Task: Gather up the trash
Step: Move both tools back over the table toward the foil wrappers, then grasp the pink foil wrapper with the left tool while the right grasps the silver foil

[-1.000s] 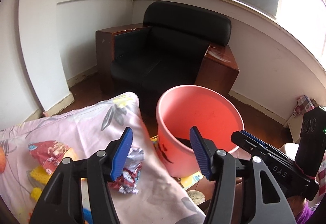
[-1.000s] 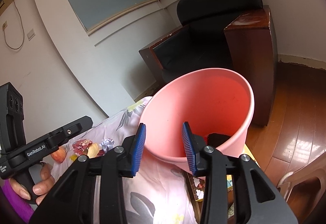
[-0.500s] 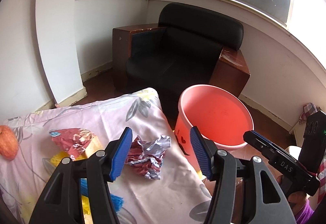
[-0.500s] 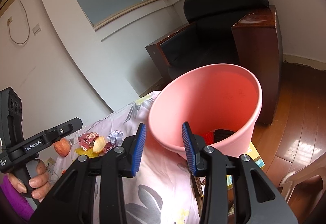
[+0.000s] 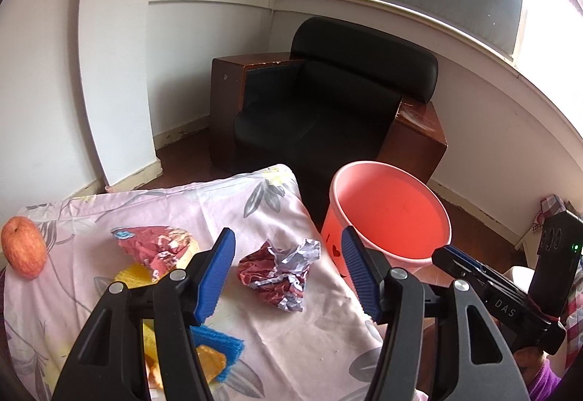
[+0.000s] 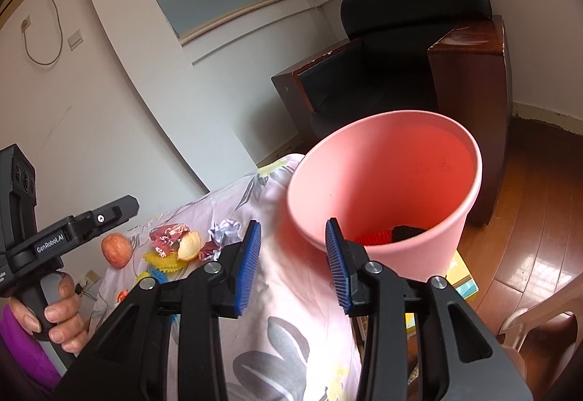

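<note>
The left tool (image 5: 288, 270) stands wide above the worktop (image 5: 298, 357), and nothing is between its pads. A crumpled foil wrapper (image 5: 278, 273) lies on the flowered cloth (image 5: 255, 204) below the gap, untouched. The pink bin (image 5: 391, 215) stands just right of the worktop edge. The right tool (image 6: 293, 266) is half open and empty, just before the bin's near rim.

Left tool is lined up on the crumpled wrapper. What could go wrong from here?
1. The crumpled wrapper lies on loose floral cloth; the left tool may pinch fabric too.
2. Another wrapper and a yellow piece sit close by and could get dragged.
3. The pink bin stands off the table edge, so a loose grip may drop it short.
</note>
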Demonstrator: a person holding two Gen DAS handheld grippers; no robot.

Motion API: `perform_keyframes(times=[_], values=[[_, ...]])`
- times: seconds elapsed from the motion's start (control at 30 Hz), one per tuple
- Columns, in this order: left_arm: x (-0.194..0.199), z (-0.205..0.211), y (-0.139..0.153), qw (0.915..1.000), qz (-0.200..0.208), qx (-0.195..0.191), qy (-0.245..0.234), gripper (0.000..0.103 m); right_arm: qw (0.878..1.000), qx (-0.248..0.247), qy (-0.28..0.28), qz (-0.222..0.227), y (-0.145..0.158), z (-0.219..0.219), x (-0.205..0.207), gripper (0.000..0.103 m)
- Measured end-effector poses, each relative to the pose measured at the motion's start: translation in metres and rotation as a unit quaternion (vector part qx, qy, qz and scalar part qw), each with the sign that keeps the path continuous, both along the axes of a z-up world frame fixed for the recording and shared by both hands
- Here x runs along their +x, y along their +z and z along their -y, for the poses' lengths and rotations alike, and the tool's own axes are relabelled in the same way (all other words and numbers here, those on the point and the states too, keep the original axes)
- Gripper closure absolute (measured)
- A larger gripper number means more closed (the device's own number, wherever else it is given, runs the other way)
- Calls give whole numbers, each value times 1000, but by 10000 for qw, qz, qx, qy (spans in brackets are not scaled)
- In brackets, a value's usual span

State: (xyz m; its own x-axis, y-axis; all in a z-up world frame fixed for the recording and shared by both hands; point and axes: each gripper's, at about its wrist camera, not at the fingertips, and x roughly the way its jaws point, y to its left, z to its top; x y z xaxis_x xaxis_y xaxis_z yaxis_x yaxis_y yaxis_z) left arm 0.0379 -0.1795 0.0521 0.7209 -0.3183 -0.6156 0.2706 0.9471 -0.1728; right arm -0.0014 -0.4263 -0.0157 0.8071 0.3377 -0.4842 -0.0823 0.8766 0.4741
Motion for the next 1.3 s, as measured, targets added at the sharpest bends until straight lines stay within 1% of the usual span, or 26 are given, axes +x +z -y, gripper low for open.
perform_keyframes(times=[0.13,0.47,0.77,0.9,1.0,1.17,1.3], values=[[-5,-10,0,10000,-12,-16,80,43,10000,39,57,-64,-4,-4,-5,65],[-16,-37,4,9993,61,-79,357,43,9993,-97,231,-284,-15,-19,-15,65],[-20,-75,-2,9969,32,-62,788,43,9984,-104,303,-469,-28,-23,-15,65],[-16,-92,-8,9950,-34,-87,993,43,9973,22,482,-560,-30,-29,-4,65],[-12,-104,-14,9934,-104,-115,1134,43,9961,28,694,-544,-26,-40,9,65],[-4,-118,-22,9916,-171,-149,1271,43,9934,-74,1039,-475,-18,-63,40,65],[6,-125,-30,9906,-318,-185,1317,41,9907,-86,1218,-600,-21,-77,70,65]])
